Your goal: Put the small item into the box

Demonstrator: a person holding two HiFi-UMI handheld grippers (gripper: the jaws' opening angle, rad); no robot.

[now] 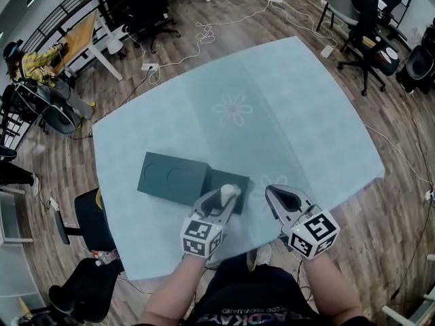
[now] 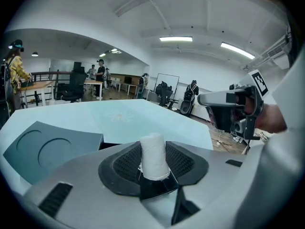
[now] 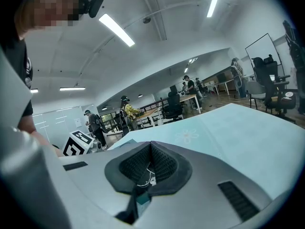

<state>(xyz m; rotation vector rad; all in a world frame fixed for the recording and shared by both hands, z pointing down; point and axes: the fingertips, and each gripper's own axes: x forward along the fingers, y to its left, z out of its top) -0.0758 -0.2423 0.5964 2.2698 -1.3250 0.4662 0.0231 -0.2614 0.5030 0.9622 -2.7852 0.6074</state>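
At the table's [image 1: 306, 114] 6 o'clock side, left gripper [image 1: 228, 193] clamps white spool [image 2: 153, 155] above dark box [image 1: 221, 179]; right gripper [image 1: 274, 195], at 3 o'clock, jaws together, empty.

A wood-plank floor [image 1: 408, 223] runs under the pale blue table [image 1: 306, 114]. White cables [image 1: 202, 31] trail across it near black office chairs [image 1: 367, 46]. Strip lights [image 2: 176, 39] glow on the white ceiling [image 2: 200, 13].

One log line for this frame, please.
left tongs: shut on white roll, over open box, not released | right tongs: shut, right of box | lid: flat, left of box
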